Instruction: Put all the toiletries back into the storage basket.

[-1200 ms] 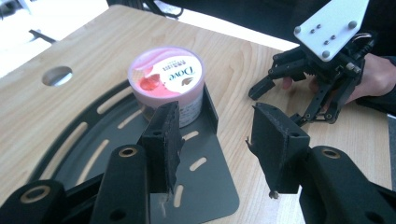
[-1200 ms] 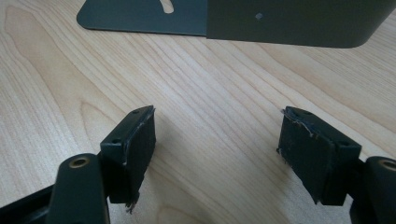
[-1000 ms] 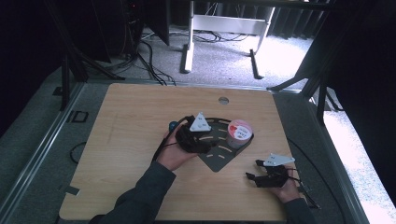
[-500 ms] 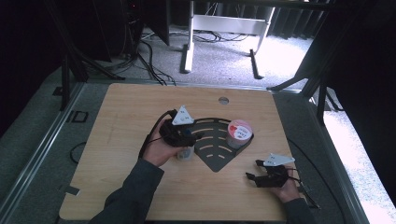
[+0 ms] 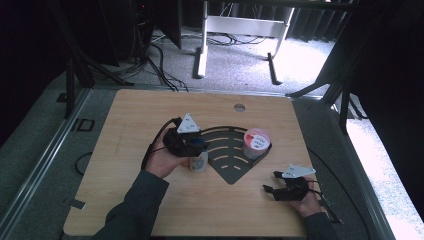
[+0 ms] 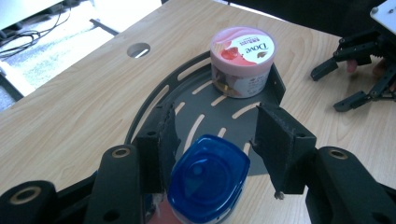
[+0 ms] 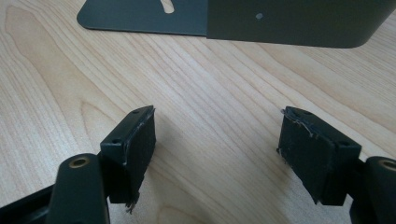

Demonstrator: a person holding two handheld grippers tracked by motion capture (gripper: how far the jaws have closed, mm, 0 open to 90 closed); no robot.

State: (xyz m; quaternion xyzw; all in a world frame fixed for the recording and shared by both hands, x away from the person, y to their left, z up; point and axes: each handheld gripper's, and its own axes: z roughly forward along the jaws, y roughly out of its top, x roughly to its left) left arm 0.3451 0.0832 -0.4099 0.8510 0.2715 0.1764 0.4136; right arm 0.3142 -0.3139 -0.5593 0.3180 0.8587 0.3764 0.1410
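We are drawing our left gripper (image 5: 192, 145) back toward seven o'clock, off the dark fan-shaped rack (image 5: 231, 152). The blue-capped bottle (image 5: 198, 159) is travelling with it and now stands on bare wood beside the rack's nine o'clock edge.

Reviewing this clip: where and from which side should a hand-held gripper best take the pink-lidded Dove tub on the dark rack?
Probably across the round side wall of the Dove tub, just under its wider lid, coming from the rack's open slotted middle. The tub stands upright against the raised lip of the dark rack, which likely blocks the far side. The right hand-held gripper, open on the table, seems nearest.
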